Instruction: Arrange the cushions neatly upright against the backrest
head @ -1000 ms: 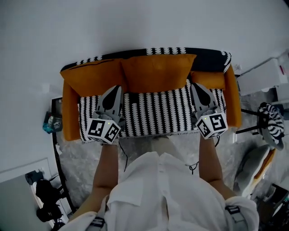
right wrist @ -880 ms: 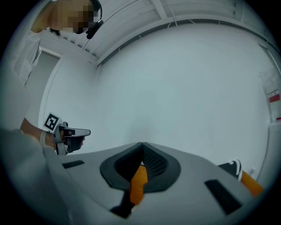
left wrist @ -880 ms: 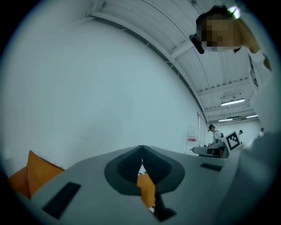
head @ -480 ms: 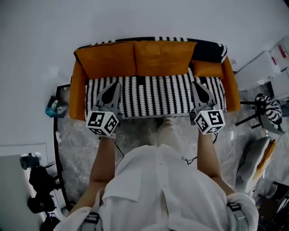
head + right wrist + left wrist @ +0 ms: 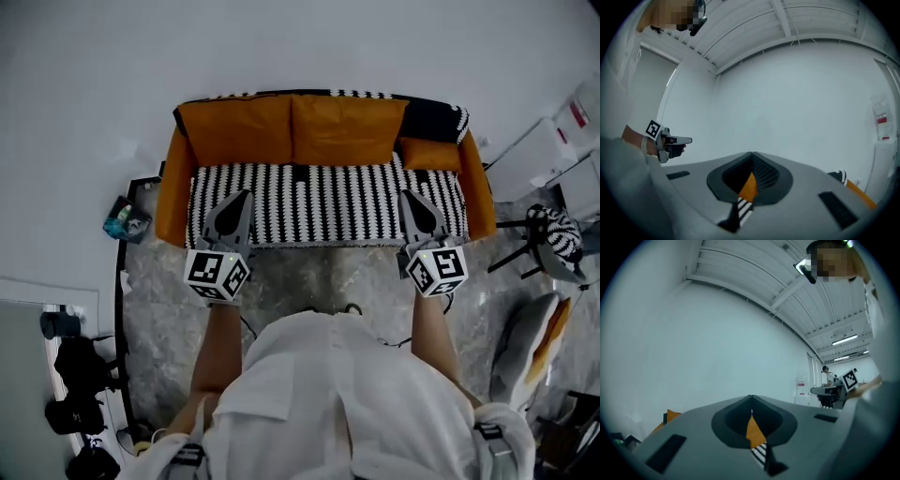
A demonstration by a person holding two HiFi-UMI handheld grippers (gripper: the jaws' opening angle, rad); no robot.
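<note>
In the head view an orange sofa point(image 5: 169, 192) with a black-and-white striped seat stands against the white wall. Two large orange cushions point(image 5: 236, 128) point(image 5: 349, 127) stand upright side by side against its backrest. A smaller orange cushion point(image 5: 431, 154) sits in the right corner, under a black-and-white throw point(image 5: 442, 114). My left gripper point(image 5: 247, 194) and right gripper point(image 5: 405, 194) hover over the seat's front edge, both shut and empty. In the left gripper view point(image 5: 751, 405) and the right gripper view point(image 5: 752, 158) the jaws meet, with only slivers of sofa showing past them.
Black bags point(image 5: 77, 394) and a teal object point(image 5: 127, 220) lie on the floor at the left. At the right are a white cabinet point(image 5: 548, 141), a stand bearing a striped cushion point(image 5: 555, 234), and a grey-and-orange cushion point(image 5: 530, 342) on the floor.
Both grippers have drawn back from over the seat to its front edge, as the person has stepped away from the sofa. The cushions have stayed upright against the backrest.
</note>
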